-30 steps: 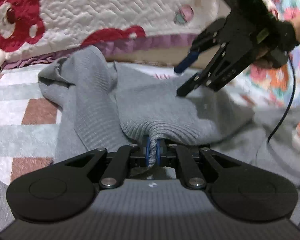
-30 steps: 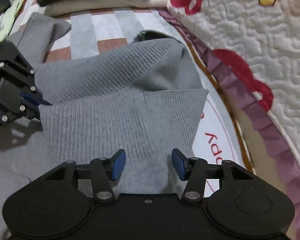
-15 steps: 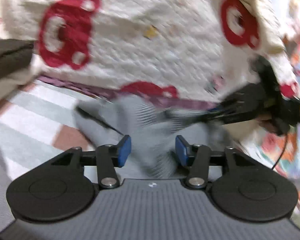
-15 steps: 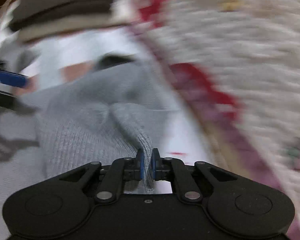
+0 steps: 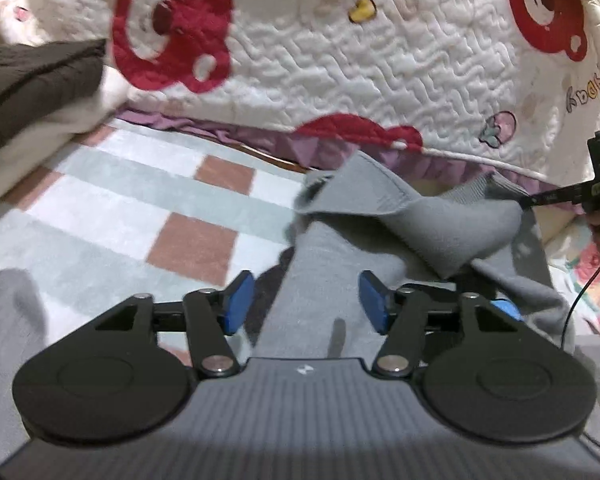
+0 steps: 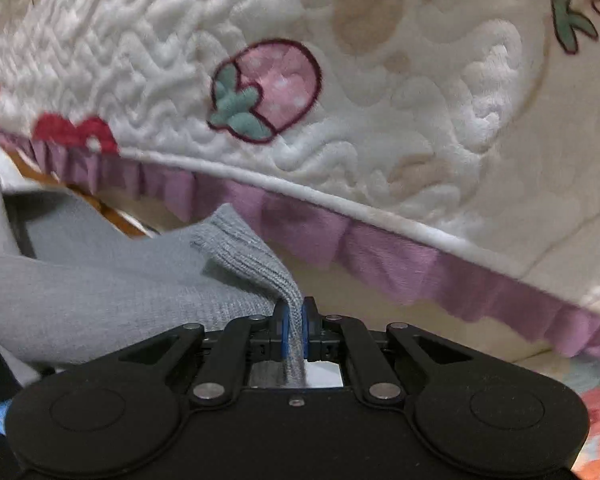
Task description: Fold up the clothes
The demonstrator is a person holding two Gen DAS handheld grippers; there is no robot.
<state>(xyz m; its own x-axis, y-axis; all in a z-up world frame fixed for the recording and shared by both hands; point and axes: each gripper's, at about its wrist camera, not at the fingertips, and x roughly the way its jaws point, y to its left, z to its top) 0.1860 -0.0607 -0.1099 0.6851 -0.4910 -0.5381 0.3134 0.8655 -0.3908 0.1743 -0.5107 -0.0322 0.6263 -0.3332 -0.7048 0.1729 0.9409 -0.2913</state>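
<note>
My right gripper (image 6: 294, 330) has its jaws clamped on a ribbed edge of the grey sweater (image 5: 416, 220), lifting that corner near the quilt (image 6: 340, 80) with its purple frill. My left gripper (image 5: 306, 306) hovers with jaws spread wide, empty, above the sweater, which lies crumpled on the checked blanket (image 5: 140, 208). Folded dark clothes (image 5: 32, 76) sit far left.

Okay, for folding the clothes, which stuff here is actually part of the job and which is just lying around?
Part of the job:
grey knit sweater
right gripper, shut on the sweater's ribbed edge
left gripper, open above the sweater

Just lying about:
white quilt with red bears
checked blanket underneath
dark and cream folded stack
</note>
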